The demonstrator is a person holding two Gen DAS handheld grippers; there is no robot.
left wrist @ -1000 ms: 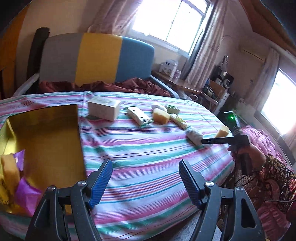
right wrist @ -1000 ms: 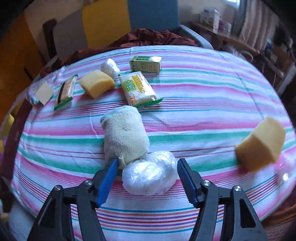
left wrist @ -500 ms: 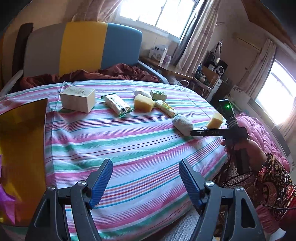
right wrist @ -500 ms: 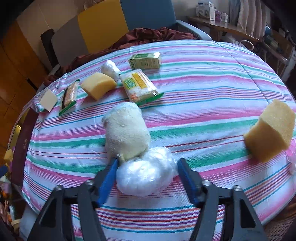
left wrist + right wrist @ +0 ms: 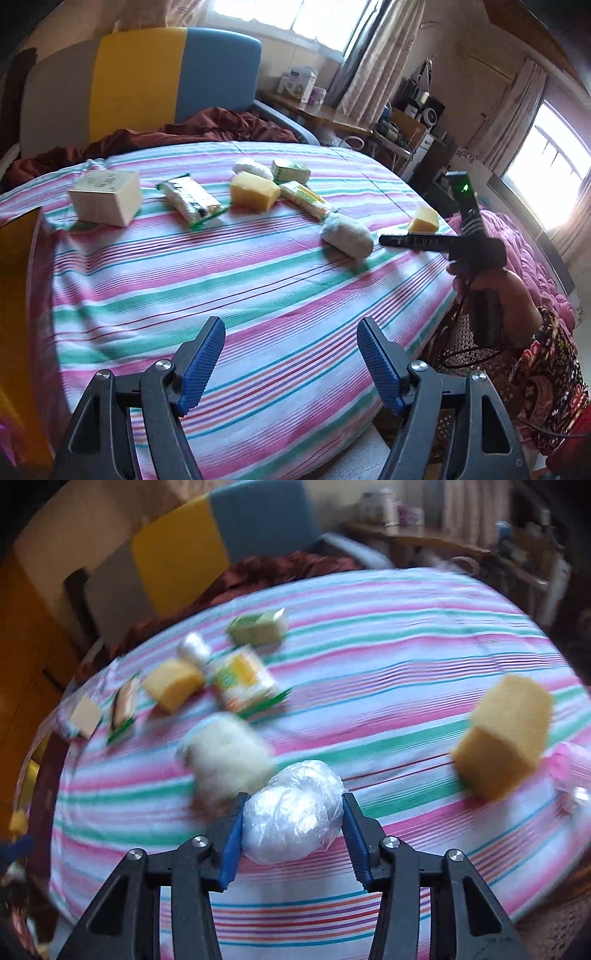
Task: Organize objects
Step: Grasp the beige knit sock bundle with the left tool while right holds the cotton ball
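My right tongs (image 5: 293, 821) are closing on the plastic-wrapped ball (image 5: 293, 812), both blue pads now against its sides; a second ago they stood wider, clear of it. The ball sits at the near edge of the striped worktop (image 5: 388, 635), just beside the cream cloth roll (image 5: 225, 760). My left tongs (image 5: 291, 363) remain spread with nothing between them, over bare stripes. Their view has swung since the earlier frame: the yellow box (image 5: 16, 295) has slid almost off the left edge. Beyond the roll lie the yellow-and-green packet (image 5: 245, 679), a yellow sponge (image 5: 173, 688) and the green carton (image 5: 258, 627). A second sponge (image 5: 502, 734) sits at the right. The right view is blurred.
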